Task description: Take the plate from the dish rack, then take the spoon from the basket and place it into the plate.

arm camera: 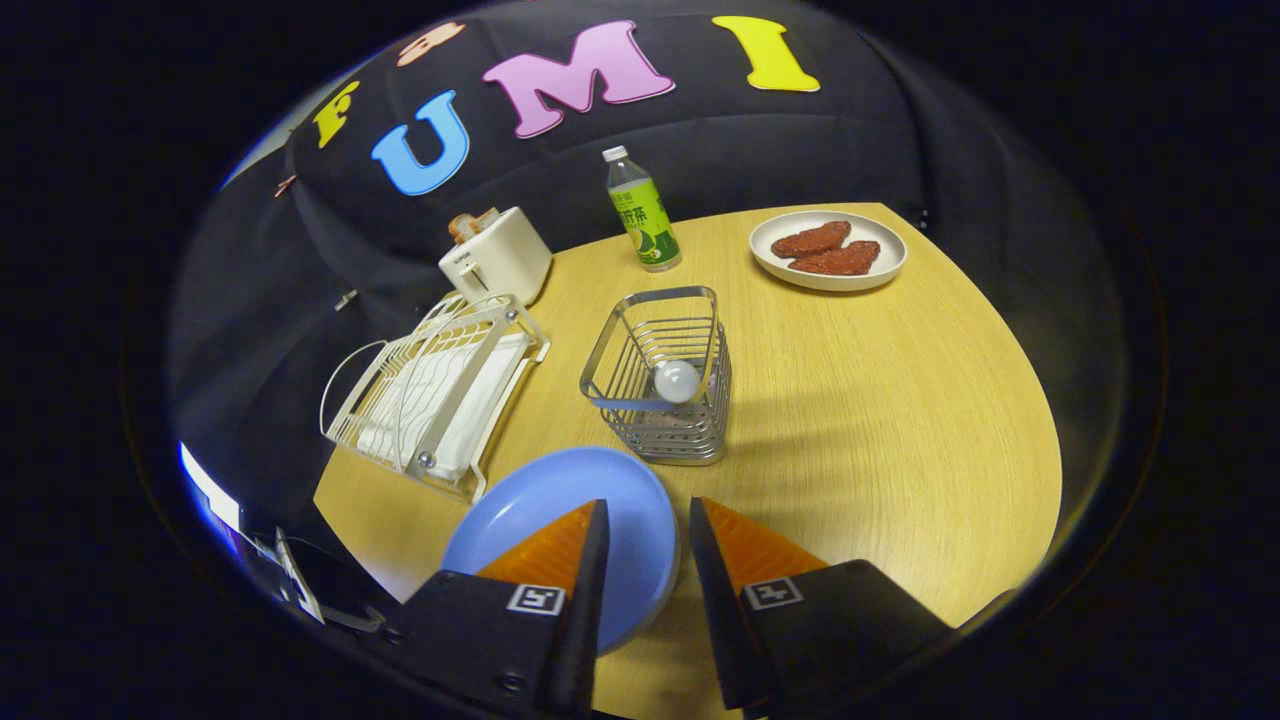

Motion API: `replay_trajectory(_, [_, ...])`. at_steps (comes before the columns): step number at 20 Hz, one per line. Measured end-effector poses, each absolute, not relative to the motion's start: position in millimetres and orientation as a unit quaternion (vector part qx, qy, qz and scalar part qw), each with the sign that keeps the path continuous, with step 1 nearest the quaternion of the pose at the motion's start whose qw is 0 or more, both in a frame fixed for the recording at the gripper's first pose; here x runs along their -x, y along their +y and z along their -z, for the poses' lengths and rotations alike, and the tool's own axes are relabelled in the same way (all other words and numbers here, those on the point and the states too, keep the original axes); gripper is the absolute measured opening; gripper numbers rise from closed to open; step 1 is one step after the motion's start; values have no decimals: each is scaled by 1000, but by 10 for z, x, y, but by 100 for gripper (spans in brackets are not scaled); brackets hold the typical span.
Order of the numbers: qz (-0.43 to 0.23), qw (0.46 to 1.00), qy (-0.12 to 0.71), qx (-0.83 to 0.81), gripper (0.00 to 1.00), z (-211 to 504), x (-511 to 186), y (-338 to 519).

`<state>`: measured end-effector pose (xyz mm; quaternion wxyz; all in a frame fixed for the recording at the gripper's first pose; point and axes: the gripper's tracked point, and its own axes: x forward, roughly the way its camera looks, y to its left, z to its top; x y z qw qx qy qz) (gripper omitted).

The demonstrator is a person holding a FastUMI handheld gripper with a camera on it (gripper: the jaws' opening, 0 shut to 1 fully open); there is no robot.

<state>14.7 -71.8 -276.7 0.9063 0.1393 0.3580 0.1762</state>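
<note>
gripper (pixel 647 520): fingers spread, holding nothing, above blue plate (pixel 560 510)
risk: spoon (pixel 677 381) in basket (pixel 660 375) looks round-ended; might slip; basket could tip

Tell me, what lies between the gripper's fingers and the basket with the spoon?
In the gripper view, only the blue plate on the table lies between the open gripper and the basket; the spoon stands inside the basket.
</note>
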Motion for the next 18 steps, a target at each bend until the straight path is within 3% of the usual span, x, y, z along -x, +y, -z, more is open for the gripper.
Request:
replay_trajectory(3, [-202, 925, 309, -95, 84, 2634, -115, -828])
replay_trajectory(4, [-206, 932, 286, -87, 100, 2576, -145, -856])
replay_trajectory(11, [-237, 964, 116, -10, 98, 1956, -518, -847])
replay_trajectory(15, [-246, 965, 93, 5, 98, 2018, -756, -721])
replay_trajectory(18, [-251, 962, 104, 7, 91, 2170, -887, -680])
